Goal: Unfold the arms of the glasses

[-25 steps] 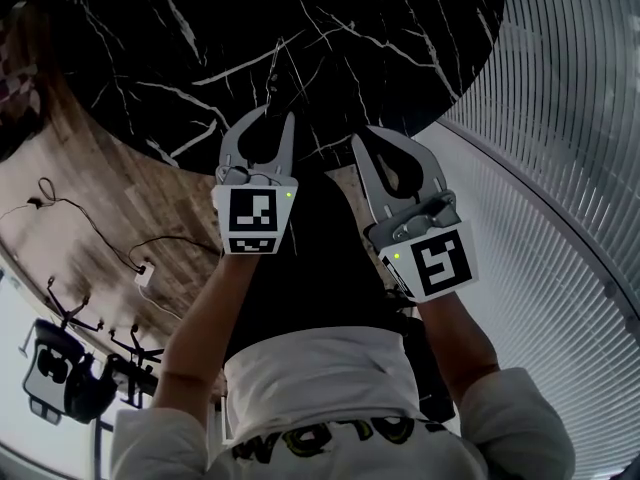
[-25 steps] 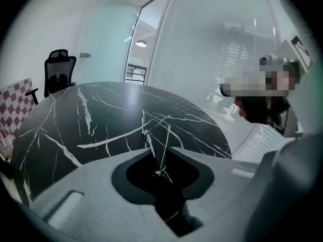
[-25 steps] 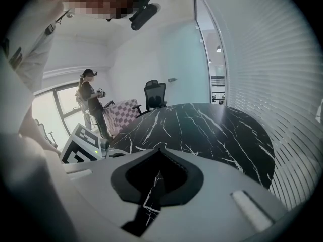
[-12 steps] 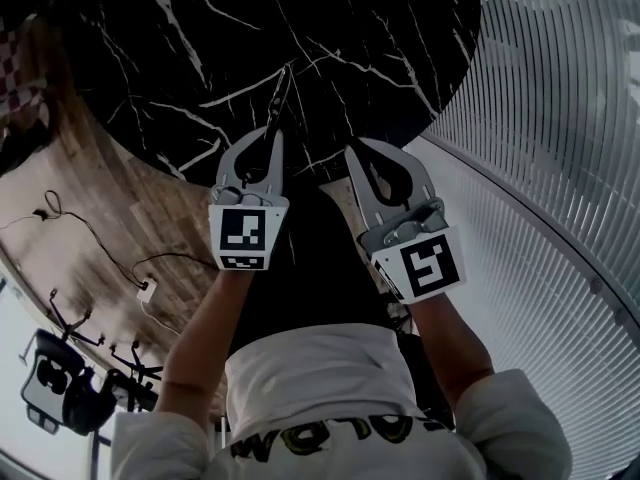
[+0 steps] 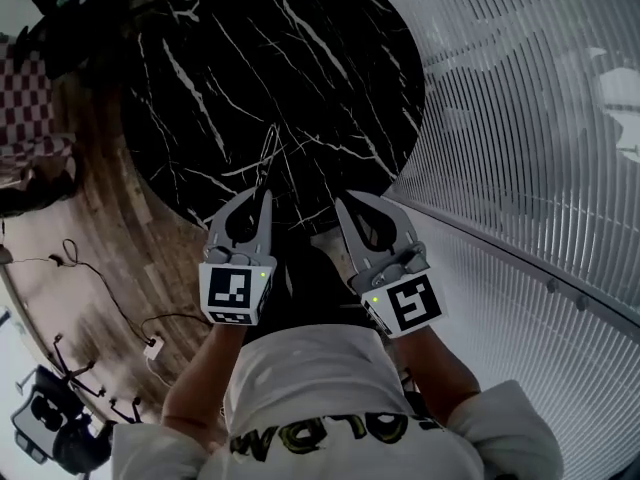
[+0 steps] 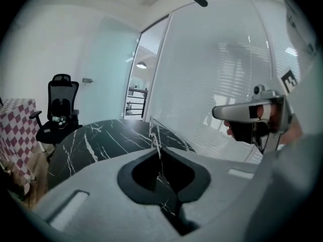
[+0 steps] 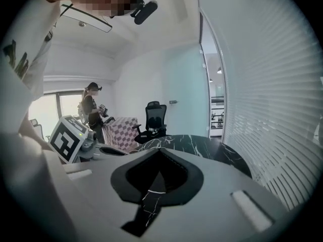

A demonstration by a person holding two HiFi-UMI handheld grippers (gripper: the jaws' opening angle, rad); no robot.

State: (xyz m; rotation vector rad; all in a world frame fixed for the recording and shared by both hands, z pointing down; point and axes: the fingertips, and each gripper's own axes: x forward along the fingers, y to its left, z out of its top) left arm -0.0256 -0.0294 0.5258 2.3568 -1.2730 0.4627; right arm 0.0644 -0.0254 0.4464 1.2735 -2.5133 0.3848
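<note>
So we're holding the glasses [image 5: 268,160] in the left gripper [image 5: 266,194] right now. Its fingers are pressing together and pinching one thin bit of the frame. The glasses are sticking out past the tips over the near edge of the table [image 5: 300,58], up in the air and not resting on it. The right gripper [image 5: 346,204] is hanging just to the right, fingers pressed together with nothing between them.

We're reckoning this is the pick-up-and-present stage, with no arm swung out yet as far as we can tell. Next we're needing the right fingers to spread, catch an arm near its free end and swing it out gently while the left is steadying the frame.

The glasses are looking like bare thin wire, pale against the dark marble, and we're guessing they're bendy and slippery. We're not managing to pick out lenses or hinges in any view.
</note>
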